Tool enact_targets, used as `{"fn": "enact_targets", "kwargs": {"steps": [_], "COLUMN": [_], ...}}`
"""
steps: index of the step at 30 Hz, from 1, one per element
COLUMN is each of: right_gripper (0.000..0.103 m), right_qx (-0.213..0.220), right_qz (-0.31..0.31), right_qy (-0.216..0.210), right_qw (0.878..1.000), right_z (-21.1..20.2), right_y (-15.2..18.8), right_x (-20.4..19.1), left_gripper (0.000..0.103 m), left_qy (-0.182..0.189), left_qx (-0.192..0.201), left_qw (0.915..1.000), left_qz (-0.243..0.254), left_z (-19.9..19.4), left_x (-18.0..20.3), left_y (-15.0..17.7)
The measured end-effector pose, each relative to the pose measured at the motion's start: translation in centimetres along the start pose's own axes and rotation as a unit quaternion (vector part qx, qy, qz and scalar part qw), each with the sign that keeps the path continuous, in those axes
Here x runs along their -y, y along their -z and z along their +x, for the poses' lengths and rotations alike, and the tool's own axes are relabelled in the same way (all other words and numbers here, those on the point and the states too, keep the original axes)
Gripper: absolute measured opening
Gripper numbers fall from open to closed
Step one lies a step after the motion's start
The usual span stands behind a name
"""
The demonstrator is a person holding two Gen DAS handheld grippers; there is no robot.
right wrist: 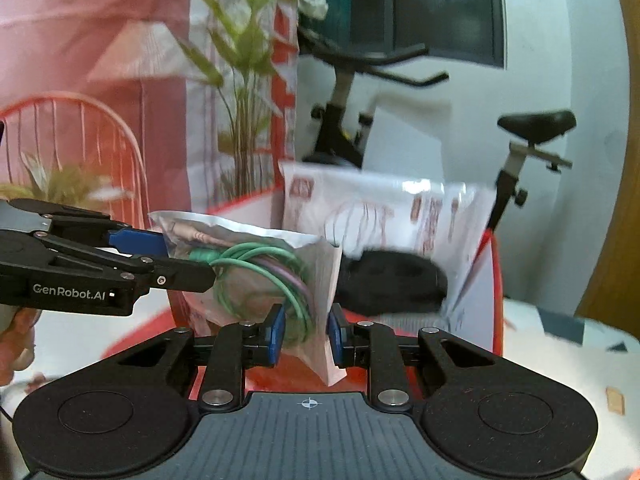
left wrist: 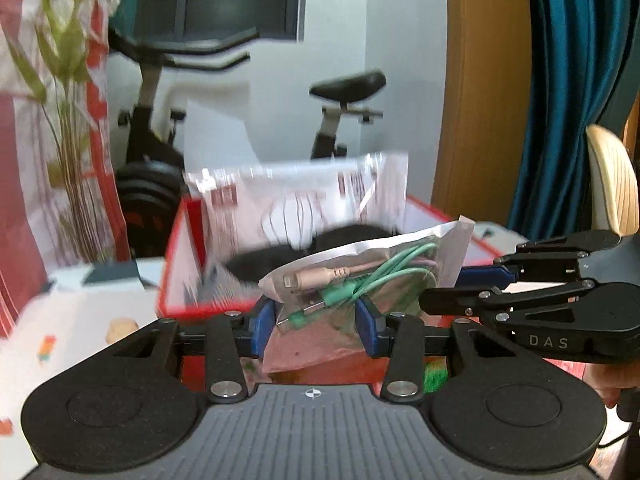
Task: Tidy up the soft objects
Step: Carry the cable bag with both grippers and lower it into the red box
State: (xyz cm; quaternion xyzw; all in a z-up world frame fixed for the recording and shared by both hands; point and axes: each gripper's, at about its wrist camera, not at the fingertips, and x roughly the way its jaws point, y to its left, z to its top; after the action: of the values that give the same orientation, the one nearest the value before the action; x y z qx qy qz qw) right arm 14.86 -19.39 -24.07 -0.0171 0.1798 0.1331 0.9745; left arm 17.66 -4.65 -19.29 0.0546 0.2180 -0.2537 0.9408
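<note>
A clear plastic bag of coiled green and pink cables hangs in the air above a red box. My left gripper is shut on the bag's lower left part, its blue pads pressing both sides. From the right, my right gripper pinches the bag's other end. In the right wrist view the cable bag sits between the right gripper's blue pads, and the left gripper clamps its top left corner. The red box holds a black soft item and a white printed plastic bag.
An exercise bike stands behind the box by the white wall. A tall green plant rises at the left. A wooden door frame, a blue curtain and a wooden chair back are at the right. The box rests on a patterned white cloth.
</note>
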Motion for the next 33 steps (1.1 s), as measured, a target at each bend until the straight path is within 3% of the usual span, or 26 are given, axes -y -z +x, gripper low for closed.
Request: {"fn": "enact_targets", "kwargs": {"steps": [7,13,22,33], "right_gripper": [0.021,0.021,0.021,0.021], "right_qx": [0.044,0.044,-0.033,-0.144], "right_qz": [0.004,0.012,0.067,0.134], "right_qy": [-0.016,-0.02,-0.035,-0.036], "right_qw": [0.999,0.999,0.997,0.98], "right_z": [-0.7,0.7,5.3,10.9], "right_y": [-4.5,-7.2,-7.1,-4.4], "right_x": [1.2,2.9,5.8,7.6], "left_gripper": [0.046,0.046,0.046,0.046], "left_qy": [-0.006,-0.003,0.024,0.017], "left_qx": [0.053,0.063,-0.025,-0.149], "left_qw": [0.9985,0.998,0.9984,0.9866], "left_qz": [-0.009,-0.005,-0.045,-0.064], "left_z": [-1.4,-0.1,5.0,11.3], "left_x": [-0.8,-1.6,-3.5,-4.2], "left_y": [-4.1,-7.0,-8.4,-7.4]}}
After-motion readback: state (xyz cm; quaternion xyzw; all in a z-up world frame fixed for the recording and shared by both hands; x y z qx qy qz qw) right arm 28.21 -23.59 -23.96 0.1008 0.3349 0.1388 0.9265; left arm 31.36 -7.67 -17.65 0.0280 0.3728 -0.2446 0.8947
